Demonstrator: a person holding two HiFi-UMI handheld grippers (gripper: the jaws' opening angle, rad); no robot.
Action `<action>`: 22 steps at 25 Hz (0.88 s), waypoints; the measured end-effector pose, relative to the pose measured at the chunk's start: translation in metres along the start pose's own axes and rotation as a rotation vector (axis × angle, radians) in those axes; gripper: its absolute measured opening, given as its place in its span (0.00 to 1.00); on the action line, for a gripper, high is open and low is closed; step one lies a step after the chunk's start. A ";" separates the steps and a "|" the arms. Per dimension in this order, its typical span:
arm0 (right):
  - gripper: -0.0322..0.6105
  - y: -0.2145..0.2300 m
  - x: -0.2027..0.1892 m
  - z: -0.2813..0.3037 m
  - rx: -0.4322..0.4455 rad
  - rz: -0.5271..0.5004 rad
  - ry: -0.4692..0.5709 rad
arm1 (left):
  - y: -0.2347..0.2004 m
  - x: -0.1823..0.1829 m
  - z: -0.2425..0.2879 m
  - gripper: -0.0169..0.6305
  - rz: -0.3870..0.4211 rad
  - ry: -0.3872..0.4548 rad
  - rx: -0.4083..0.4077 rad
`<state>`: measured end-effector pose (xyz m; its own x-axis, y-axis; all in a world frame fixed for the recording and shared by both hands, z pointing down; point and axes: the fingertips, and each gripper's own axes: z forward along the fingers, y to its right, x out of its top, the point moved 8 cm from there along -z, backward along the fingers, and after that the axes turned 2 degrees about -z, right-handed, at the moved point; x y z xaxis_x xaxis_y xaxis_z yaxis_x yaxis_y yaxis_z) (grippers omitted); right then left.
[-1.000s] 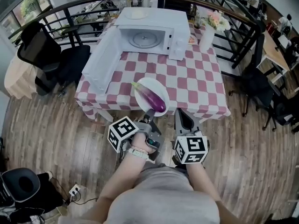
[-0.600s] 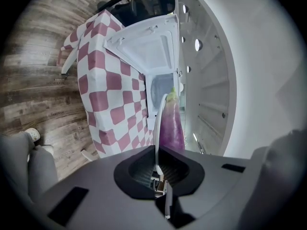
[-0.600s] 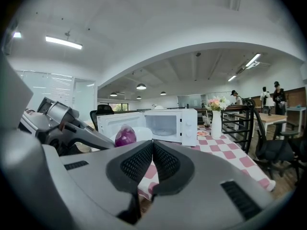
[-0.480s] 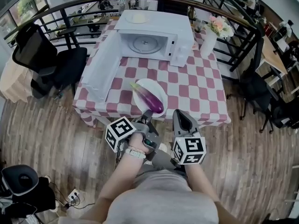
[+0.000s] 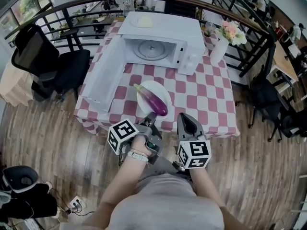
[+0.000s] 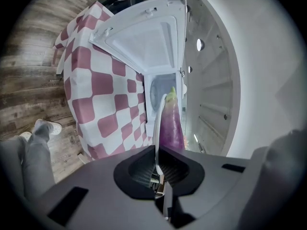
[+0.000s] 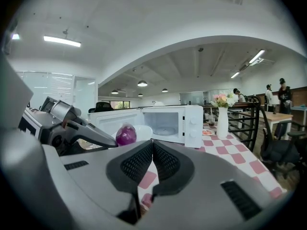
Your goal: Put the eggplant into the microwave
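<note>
A purple eggplant lies on a white plate, and my left gripper is shut on the plate's near rim, holding it over the front of the checkered table. In the left gripper view the plate's rim runs straight into the shut jaws, with the eggplant beside it. The white microwave stands at the table's far side, its door swung wide open to the left. My right gripper is shut and holds nothing, level with the left one and to its right.
A white vase of flowers stands right of the microwave. Black office chairs are left of the table, and a dark curved railing runs behind it. Wooden floor lies under me, and people stand far off at the right.
Both grippers have moved forward toward the table and microwave, the left one carrying the plate with the eggplant. Both stay shut.
</note>
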<state>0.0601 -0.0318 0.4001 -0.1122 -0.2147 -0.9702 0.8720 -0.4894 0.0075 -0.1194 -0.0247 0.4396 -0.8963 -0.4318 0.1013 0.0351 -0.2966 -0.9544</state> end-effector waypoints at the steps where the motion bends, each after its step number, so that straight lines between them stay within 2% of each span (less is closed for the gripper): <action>1: 0.09 0.002 0.002 0.006 0.002 0.001 -0.001 | 0.002 0.004 0.005 0.05 0.004 0.000 0.002; 7: 0.09 0.016 0.015 0.050 0.013 0.004 0.008 | 0.017 0.036 0.036 0.05 0.042 -0.001 0.015; 22: 0.09 0.046 0.036 0.148 0.038 0.031 0.015 | 0.030 0.106 0.121 0.05 0.067 0.010 0.047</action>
<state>0.0256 -0.1868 0.4014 -0.0779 -0.2176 -0.9729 0.8564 -0.5141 0.0464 -0.1595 -0.1822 0.4557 -0.8955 -0.4436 0.0351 0.1151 -0.3070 -0.9447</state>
